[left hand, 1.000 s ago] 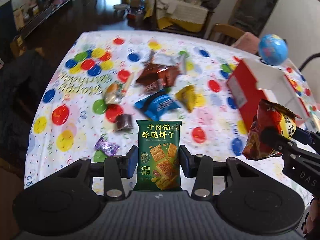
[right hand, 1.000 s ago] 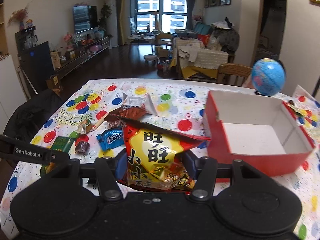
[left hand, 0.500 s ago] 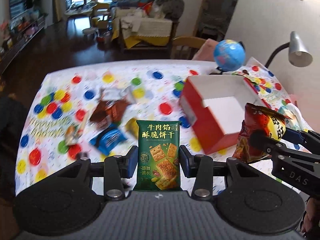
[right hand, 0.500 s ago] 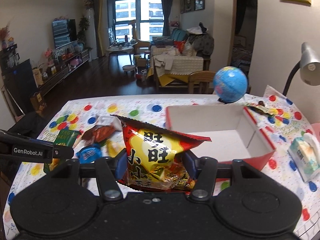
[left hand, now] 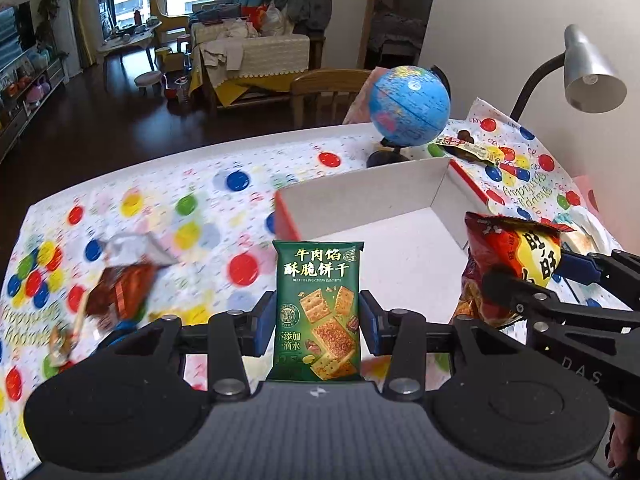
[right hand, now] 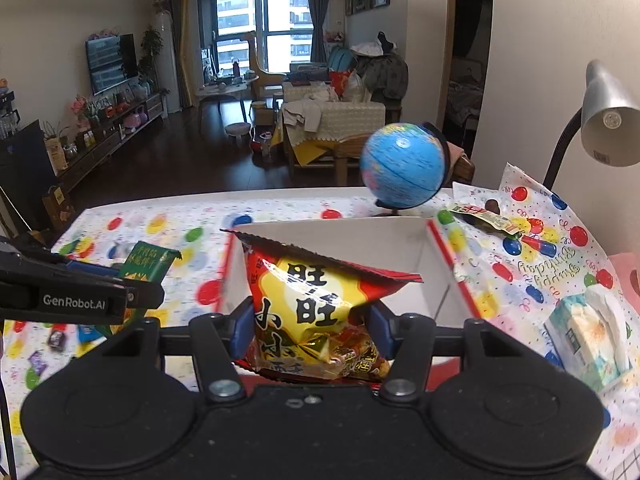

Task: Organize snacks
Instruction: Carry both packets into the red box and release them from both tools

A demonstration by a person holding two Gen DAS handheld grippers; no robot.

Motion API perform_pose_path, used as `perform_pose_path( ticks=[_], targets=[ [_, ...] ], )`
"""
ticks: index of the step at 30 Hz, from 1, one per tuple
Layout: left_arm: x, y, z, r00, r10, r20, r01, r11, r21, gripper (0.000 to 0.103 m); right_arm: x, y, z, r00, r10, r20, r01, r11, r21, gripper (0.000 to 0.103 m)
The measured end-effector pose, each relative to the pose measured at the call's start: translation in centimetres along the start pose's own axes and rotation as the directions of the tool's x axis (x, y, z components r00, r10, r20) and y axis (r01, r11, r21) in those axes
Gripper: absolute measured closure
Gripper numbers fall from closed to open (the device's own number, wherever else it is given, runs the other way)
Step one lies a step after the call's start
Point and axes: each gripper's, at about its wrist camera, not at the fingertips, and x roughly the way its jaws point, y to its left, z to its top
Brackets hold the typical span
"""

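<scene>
Left gripper: both blue pads closed flat against the sides of a green biscuit packet, which stands upright between them, print facing the camera, held above the near left part of the box. Right gripper: pads pressed into a red-and-yellow snack bag, crumpling its lower half; the bag's sealed top edge runs tilted across the view, in front of the box interior. In the left wrist view the right gripper appears at the right edge with the same bag held over the box's right side. In the right wrist view the left gripper enters from the left with the green packet in its grip. Box: open-topped, white inside, red outside, nothing visible on its floor; it sits on a tablecloth printed with coloured dots. Blue globe on a dark stand just behind the box's far wall. Small wrapped snack lies on the cloth to the right of the globe. Loose snacks left on the cloth at the left: a brown wrapper with a silver one just beyond it, both blurred. Tissue pack lies on the cloth right of the box. Grey desk lamp hangs over the right side of the table.
</scene>
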Motion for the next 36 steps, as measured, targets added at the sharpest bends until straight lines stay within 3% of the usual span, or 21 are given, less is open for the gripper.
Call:
perform_pose_path(
  ticks=[10,20,28,34,36],
  targets=[
    [6.5,-4.8,2.9,0.999,0.015,-0.049,-0.013,0.999,0.044,0.060,5.9,-4.6,0.4,0.996,0.004,-0.090,-0.006,1.000,-0.026,0.047],
    [13.1,-6.8,2.3,0.980,0.089,-0.180,-0.073,0.993,0.095,0.060,11.0,-5.8,-1.1,0.977,0.039,-0.209,-0.056,0.996,-0.076,0.047],
    [15.8,-7.4,1.5,0.961,0.114,-0.250,-0.089,0.990,0.109,0.060,12.8,-6.5,-2.4,0.961,0.056,-0.272,-0.078,0.994,-0.071,0.046],
    [16.6,-7.4,1.3,0.948,0.123,-0.293,-0.097,0.990,0.102,0.055,12.9,-6.4,-2.8,0.959,0.045,-0.279,-0.072,0.994,-0.087,0.043],
    [16.3,-7.2,1.3,0.951,0.114,-0.288,-0.092,0.992,0.087,0.055,12.6,-6.5,-2.8,0.961,0.048,-0.272,-0.074,0.993,-0.087,0.041]
  ],
)
